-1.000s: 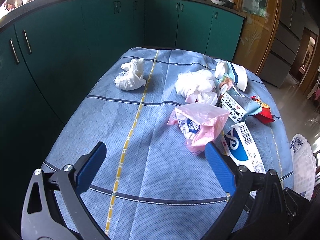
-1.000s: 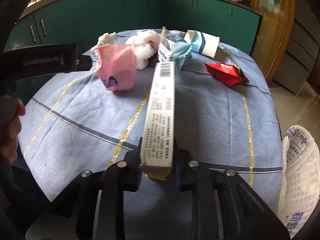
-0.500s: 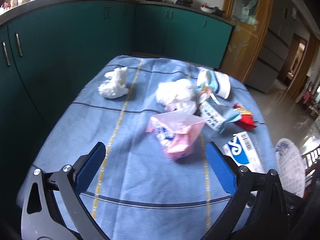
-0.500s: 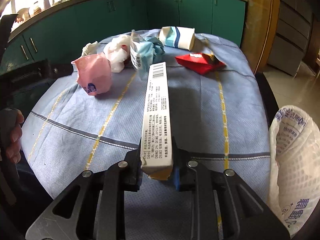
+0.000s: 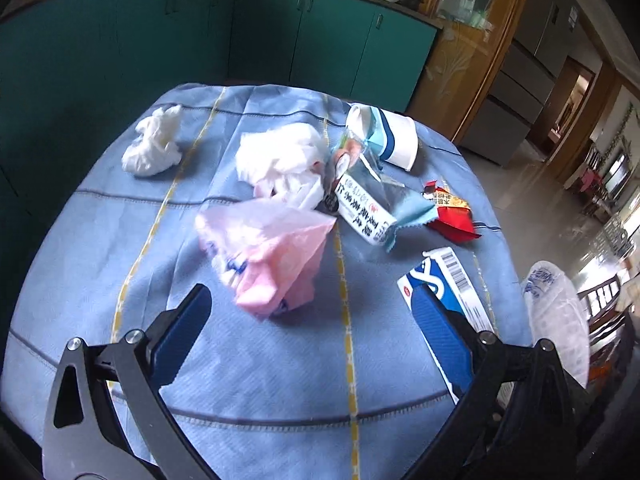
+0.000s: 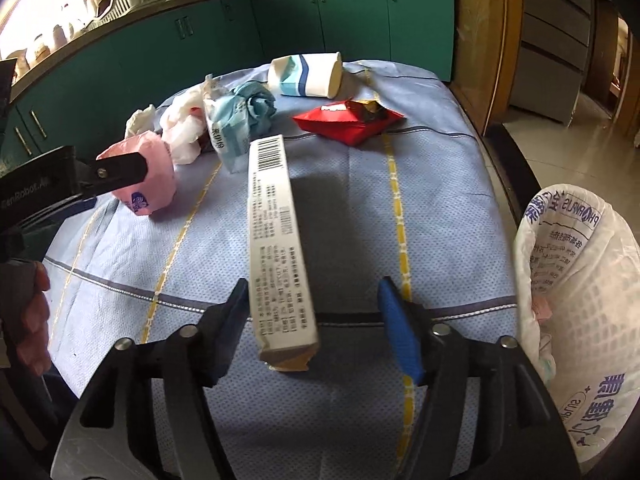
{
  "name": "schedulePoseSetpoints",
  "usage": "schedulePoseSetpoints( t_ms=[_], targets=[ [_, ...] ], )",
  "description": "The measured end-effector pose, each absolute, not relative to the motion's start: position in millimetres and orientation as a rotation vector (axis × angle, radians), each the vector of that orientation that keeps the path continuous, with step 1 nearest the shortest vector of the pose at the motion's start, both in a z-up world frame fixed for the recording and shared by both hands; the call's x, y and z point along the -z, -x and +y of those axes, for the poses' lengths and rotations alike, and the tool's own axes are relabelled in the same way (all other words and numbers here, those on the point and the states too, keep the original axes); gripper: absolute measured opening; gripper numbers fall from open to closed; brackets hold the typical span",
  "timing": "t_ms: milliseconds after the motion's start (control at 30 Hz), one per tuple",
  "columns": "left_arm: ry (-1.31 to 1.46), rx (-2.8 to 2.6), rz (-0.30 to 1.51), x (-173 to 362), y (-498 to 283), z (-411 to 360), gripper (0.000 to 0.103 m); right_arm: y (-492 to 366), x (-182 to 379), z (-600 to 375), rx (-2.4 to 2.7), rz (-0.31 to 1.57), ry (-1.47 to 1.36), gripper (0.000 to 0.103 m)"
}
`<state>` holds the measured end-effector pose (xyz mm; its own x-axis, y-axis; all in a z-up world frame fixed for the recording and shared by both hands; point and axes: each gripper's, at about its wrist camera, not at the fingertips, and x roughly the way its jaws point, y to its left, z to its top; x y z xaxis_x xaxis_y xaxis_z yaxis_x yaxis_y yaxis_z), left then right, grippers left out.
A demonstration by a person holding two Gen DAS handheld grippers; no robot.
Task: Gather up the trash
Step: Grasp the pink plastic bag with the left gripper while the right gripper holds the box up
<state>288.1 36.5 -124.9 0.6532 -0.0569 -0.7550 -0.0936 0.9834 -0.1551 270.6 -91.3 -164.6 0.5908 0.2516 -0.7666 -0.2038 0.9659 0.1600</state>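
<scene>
right gripper [image 6: 316, 324]: jaws just opened, long carton [image 6: 280, 248] loose against left pad | left gripper [image 5: 316, 344]: open, empty | re-grip carton squarely before moving to white bag [image 6: 576, 280]

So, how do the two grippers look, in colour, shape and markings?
Both grippers have dark frames with round silver screws and flat blue pads inside the fingers. The left gripper shows grey and black angular arms with triangular cut-outs. The right gripper looks black; its right pad is bright blue. In the right wrist view, the left gripper's side carries pale lettering.
</scene>
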Motion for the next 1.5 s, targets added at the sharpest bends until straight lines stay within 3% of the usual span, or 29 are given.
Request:
schedulePoseSetpoints(
  t_ms=[267,333,400,500,600,867,900,1200,1500],
  targets=[
    [0.073,-0.148,0.855,136,-308,32,0.098,-265,158,-91,-0.231,0.844,0.004,0.078],
    [0.06,-0.158,0.873,140,-308,35,0.086,-264,156,-89,-0.228,0.826,0.022,0.082],
    [0.046,-0.157,0.912,146,-308,38,0.06,-260,152,-85,-0.244,0.804,0.031,0.086],
    [0.066,-0.122,0.931,149,-305,42,0.046,-259,151,-78,-0.252,0.779,0.067,0.089],
    [0.066,-0.105,0.905,143,-297,43,0.041,-260,156,-68,-0.246,0.784,0.115,0.089],
    [0.023,-0.106,0.793,117,-262,45,0.04,-265,168,-59,-0.274,0.812,0.144,0.089],
    [0.013,-0.107,0.774,113,-259,44,0.04,-265,168,-58,-0.28,0.812,0.143,0.086],
    [-0.025,-0.113,0.707,100,-249,37,0.04,-263,167,-53,-0.356,0.83,0.116,0.028],
    [-0.036,-0.16,0.696,100,-247,43,0.041,-257,160,-57,-0.382,0.816,0.091,0.025]
  ],
)
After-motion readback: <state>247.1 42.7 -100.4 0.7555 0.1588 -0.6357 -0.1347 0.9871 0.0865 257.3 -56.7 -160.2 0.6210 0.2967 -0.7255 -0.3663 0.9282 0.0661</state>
